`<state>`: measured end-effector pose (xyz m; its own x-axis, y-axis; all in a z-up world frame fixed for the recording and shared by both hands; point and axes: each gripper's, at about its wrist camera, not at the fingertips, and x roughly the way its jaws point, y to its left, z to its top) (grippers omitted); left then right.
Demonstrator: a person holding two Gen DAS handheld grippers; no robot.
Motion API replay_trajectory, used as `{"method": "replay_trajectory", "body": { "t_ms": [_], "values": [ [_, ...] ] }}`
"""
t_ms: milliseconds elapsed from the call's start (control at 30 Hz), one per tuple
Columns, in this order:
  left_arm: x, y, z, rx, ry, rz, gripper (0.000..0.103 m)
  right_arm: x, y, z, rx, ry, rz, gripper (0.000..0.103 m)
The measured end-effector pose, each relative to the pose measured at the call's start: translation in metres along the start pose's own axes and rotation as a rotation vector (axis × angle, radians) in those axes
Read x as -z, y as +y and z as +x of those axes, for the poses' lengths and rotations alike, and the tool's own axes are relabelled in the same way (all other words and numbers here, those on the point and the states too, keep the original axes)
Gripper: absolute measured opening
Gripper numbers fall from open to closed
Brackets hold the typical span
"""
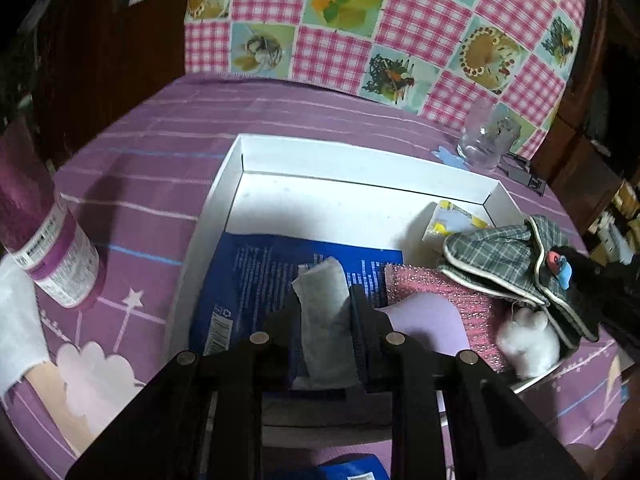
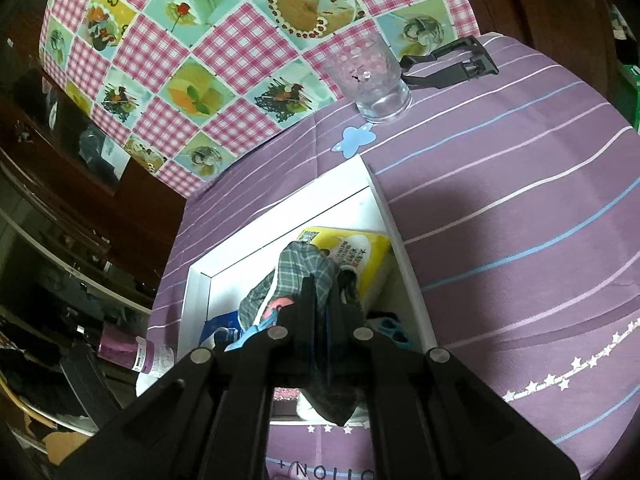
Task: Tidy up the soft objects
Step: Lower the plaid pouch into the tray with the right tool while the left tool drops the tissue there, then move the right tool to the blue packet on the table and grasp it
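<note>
While the left gripper (image 1: 324,304) pinches one grey sachet (image 1: 326,320) over the white box (image 1: 360,156), its far half bare, the right gripper (image 2: 324,312) clamps one plaid cloth (image 2: 296,276) inside.

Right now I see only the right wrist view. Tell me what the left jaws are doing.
Observer: The left gripper has its jaws shut on a grey-white sachet, over the blue packet in the white box.
Operator: Describe what lies under my plaid pouch.
Observer: It rests on a pink glittery pad.
Operator: Report anything at the box's near corner.
Observer: A white fluffy toy lies there, beside the pouch's edge.
</note>
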<state>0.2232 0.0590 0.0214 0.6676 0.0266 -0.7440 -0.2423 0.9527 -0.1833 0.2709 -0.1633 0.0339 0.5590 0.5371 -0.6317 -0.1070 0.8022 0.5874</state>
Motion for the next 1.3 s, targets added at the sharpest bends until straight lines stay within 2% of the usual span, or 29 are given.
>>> {"method": "replay_trajectory", "body": {
  "t_ms": [67,100,233,300,400,500,567,700,767,900,933,1100,1300],
  "values": [
    [-0.001,0.006,0.000,0.022,0.009,-0.031,0.029,0.000,-0.001,-0.001,-0.001,0.002,0.003,0.005],
    [-0.002,0.007,-0.001,0.025,0.009,-0.040,0.036,-0.001,-0.001,-0.001,-0.001,0.001,0.004,0.005],
    [-0.004,0.008,-0.007,0.046,-0.014,-0.048,0.046,0.000,-0.001,-0.003,0.004,0.002,0.000,0.005],
    [-0.004,0.005,-0.017,0.015,-0.065,-0.036,0.068,0.000,0.000,-0.004,0.011,-0.004,-0.012,0.005],
    [-0.008,0.009,-0.028,0.046,-0.109,-0.056,0.078,0.000,0.002,-0.006,0.019,-0.009,-0.020,0.005],
    [-0.012,0.015,-0.035,0.121,-0.108,-0.101,0.079,0.000,0.002,-0.007,0.017,-0.008,-0.017,0.005],
    [-0.014,0.016,-0.039,0.158,-0.109,-0.112,0.079,0.000,0.002,-0.009,0.008,-0.008,-0.009,0.009],
    [-0.015,0.009,-0.046,0.169,-0.125,-0.079,0.079,-0.003,0.006,-0.017,-0.008,0.002,-0.004,0.010],
    [-0.015,0.004,-0.049,0.172,-0.129,-0.057,0.079,-0.004,0.013,-0.024,-0.010,0.001,-0.028,0.016],
    [-0.014,-0.004,-0.053,0.176,-0.132,-0.024,0.079,-0.005,0.027,-0.044,-0.009,-0.042,-0.086,0.051],
    [-0.014,-0.005,-0.055,0.173,-0.134,-0.018,0.079,-0.005,0.029,-0.048,-0.008,-0.052,-0.098,0.054],
    [-0.013,-0.010,-0.067,0.154,-0.155,0.001,0.079,-0.005,0.043,-0.062,0.007,-0.054,-0.151,0.054],
    [-0.003,-0.021,-0.082,0.067,-0.183,0.072,0.079,0.001,0.059,-0.070,0.009,-0.033,-0.208,0.054]
  ]
}}
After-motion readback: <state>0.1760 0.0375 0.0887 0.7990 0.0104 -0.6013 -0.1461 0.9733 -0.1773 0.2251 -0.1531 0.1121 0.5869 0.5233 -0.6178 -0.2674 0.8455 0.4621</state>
